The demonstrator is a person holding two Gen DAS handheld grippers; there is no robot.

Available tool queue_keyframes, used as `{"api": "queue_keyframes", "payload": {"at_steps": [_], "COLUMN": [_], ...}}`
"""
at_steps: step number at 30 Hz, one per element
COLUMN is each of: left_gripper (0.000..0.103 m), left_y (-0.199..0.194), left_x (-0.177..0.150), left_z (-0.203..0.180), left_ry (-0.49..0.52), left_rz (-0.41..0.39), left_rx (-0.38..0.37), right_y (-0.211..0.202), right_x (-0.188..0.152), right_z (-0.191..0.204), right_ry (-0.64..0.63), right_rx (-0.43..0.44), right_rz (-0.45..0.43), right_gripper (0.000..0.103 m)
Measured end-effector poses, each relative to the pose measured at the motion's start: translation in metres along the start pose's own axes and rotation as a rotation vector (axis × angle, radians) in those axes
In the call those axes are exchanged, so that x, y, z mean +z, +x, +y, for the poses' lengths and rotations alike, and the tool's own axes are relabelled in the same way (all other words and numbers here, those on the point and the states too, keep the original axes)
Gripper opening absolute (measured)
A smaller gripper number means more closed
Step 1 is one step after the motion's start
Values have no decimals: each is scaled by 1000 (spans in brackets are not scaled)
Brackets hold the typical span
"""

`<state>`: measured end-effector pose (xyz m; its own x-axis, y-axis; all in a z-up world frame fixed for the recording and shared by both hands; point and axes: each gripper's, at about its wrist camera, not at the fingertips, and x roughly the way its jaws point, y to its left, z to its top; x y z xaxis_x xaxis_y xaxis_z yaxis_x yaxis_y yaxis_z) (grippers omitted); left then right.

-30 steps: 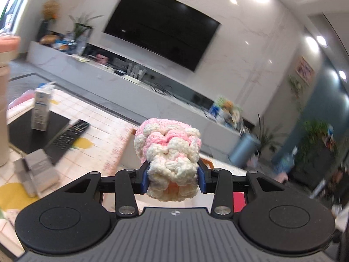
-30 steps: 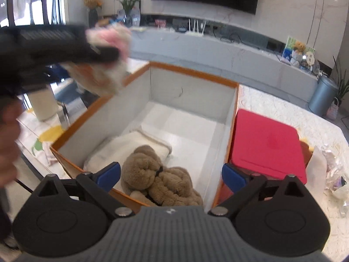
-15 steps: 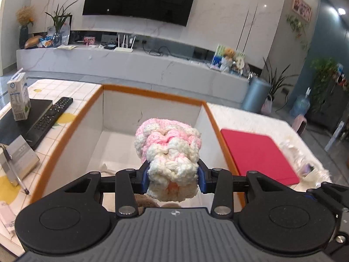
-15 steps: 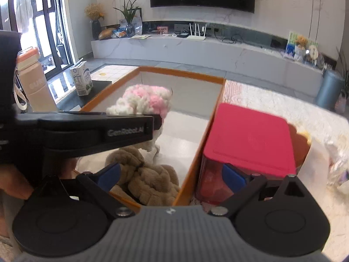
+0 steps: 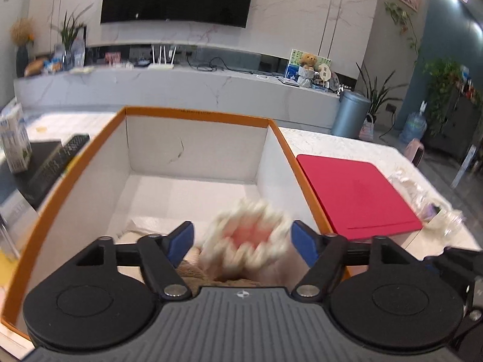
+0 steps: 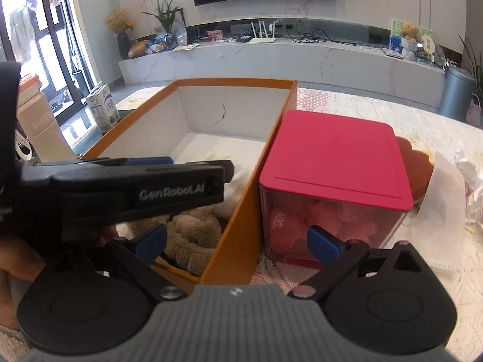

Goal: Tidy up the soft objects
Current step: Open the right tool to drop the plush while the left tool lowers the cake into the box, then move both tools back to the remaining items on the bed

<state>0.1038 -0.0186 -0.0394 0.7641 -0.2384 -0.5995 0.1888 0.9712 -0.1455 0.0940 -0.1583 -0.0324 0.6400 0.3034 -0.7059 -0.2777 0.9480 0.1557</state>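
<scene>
My left gripper [image 5: 243,239] hovers over the orange-rimmed white box [image 5: 196,113], and its jaws are opening. A pink and white crocheted soft toy [image 5: 250,236] is between the blue pads [image 5: 181,238], blurred and clear of both. Under it in the box lie a brown plush [image 6: 190,235] and a white cloth [image 6: 238,178]. In the right wrist view, the left gripper [image 6: 211,169] reaches across the box from the left. My right gripper [image 6: 237,241] is open and empty, low at the box's near right corner.
A clear container with a red lid [image 6: 332,163] stands against the box's right wall. Crumpled plastic and paper [image 6: 474,187] lie further right. Left of the box are a remote [image 5: 57,160], a milk carton [image 6: 102,108] and a beige bottle [image 6: 36,129].
The left gripper swung in over the box, then its jaws parted and let go of the crocheted toy, which now drops blurred. The right gripper drifted right, towards the red-lidded container.
</scene>
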Motion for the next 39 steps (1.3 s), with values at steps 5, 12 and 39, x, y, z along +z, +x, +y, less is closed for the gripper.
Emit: {"api": "queue_keyframes", "payload": {"at_steps": [5, 12, 39], "left_gripper": [89, 89, 89], "left_y": [0, -11, -92], "left_x": [1, 7, 44], "left_z": [-5, 6, -72], "left_ry": [35, -3, 28], "left_rz": [2, -5, -147], "left_rx": [25, 75, 11], "right_y": [2, -2, -115], "right_x": [-1, -2, -8], "right_z": [0, -4, -47], "right_ry": [8, 21, 160], "right_rx": [-1, 25, -20], "right_rz": [0, -1, -241], "right_gripper": [97, 97, 97]}}
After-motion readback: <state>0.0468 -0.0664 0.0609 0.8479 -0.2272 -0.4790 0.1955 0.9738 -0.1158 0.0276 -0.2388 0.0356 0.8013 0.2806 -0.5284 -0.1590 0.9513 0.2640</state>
